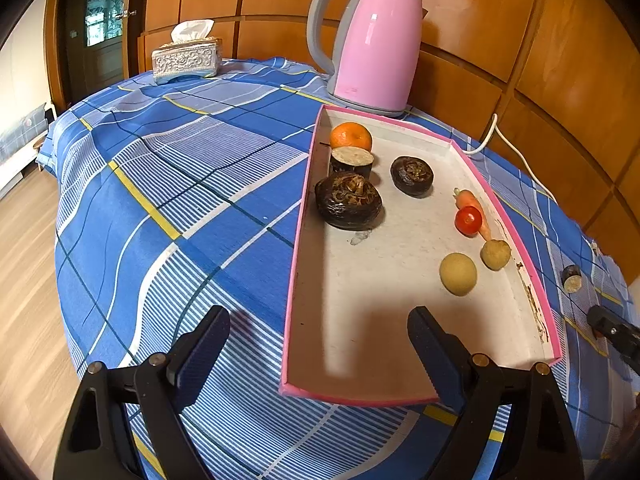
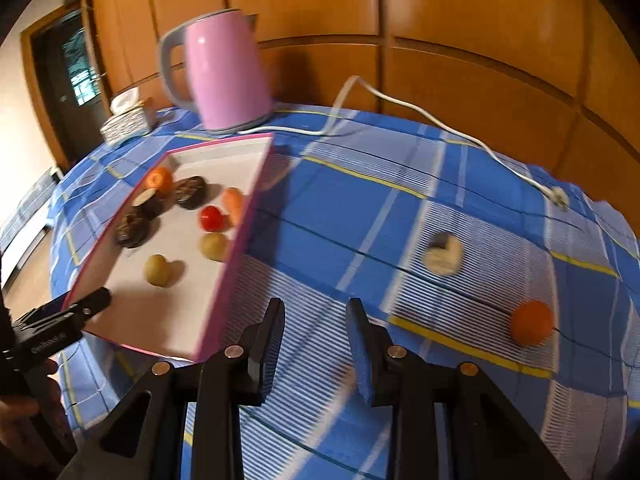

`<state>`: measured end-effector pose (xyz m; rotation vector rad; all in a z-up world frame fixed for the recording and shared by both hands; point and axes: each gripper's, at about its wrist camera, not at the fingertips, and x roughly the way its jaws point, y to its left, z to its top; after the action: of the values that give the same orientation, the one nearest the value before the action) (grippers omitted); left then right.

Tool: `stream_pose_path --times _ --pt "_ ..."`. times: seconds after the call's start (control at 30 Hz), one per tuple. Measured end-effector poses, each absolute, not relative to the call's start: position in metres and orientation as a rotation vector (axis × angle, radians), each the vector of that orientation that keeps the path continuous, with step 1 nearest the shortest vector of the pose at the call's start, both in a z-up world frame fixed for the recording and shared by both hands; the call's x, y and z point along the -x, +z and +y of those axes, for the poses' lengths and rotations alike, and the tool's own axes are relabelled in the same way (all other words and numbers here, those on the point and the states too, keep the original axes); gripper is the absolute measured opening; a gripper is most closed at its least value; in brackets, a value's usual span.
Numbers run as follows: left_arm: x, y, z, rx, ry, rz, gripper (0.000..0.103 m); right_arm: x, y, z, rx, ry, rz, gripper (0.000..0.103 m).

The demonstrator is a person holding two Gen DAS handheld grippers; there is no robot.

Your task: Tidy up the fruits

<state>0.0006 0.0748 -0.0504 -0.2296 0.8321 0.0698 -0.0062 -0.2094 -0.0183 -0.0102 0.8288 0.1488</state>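
A pink-rimmed white tray [image 1: 305, 184] lies on the blue checked cloth. It holds an orange [image 1: 351, 135], a cut dark-skinned piece [image 1: 352, 160], two dark round fruits [image 1: 348, 200], a carrot [image 1: 472, 202], a cherry tomato [image 1: 468, 220] and two tan round fruits [image 1: 458, 274]. My left gripper [image 1: 319, 314] stands wide open astride the tray's near left rim, holding nothing. My right gripper [image 2: 316, 320] hangs over bare cloth right of the tray [image 2: 240, 240], its jaws nearly together with nothing between them. Beyond it lie a second cut piece [image 2: 442, 254] and another orange [image 2: 532, 322].
A pink kettle [image 1: 372, 40] stands behind the tray, and its white cord [image 2: 440, 124] runs across the cloth to a loose plug [image 2: 558, 198]. A silver tissue box [image 1: 186, 60] sits at the far left. The cloth drops off to a wooden floor [image 1: 28, 260] on the left.
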Motion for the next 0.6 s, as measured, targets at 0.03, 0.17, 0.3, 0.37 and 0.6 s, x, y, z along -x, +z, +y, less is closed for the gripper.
stream_pose_path --times 0.03,0.17,0.3,0.37,0.6 --pt "0.0 -0.05 0.075 0.229 0.069 0.832 0.091 0.007 -0.019 -0.215 0.005 0.134 0.83 0.032" --pt "0.0 -0.051 0.074 0.225 0.066 0.833 0.091 0.014 -0.02 -0.238 -0.024 0.066 0.83 0.032" --pt "0.0 -0.05 0.074 0.225 0.065 0.831 0.091 0.02 -0.017 -0.263 -0.048 -0.018 0.813 0.032" --pt "0.0 -0.05 0.073 0.224 0.064 0.831 0.091 0.023 -0.014 -0.277 -0.067 -0.069 0.798 0.032" --pt "0.0 -0.05 0.071 0.214 0.056 0.832 0.091 0.033 -0.008 -0.337 -0.173 -0.29 0.756 0.032"
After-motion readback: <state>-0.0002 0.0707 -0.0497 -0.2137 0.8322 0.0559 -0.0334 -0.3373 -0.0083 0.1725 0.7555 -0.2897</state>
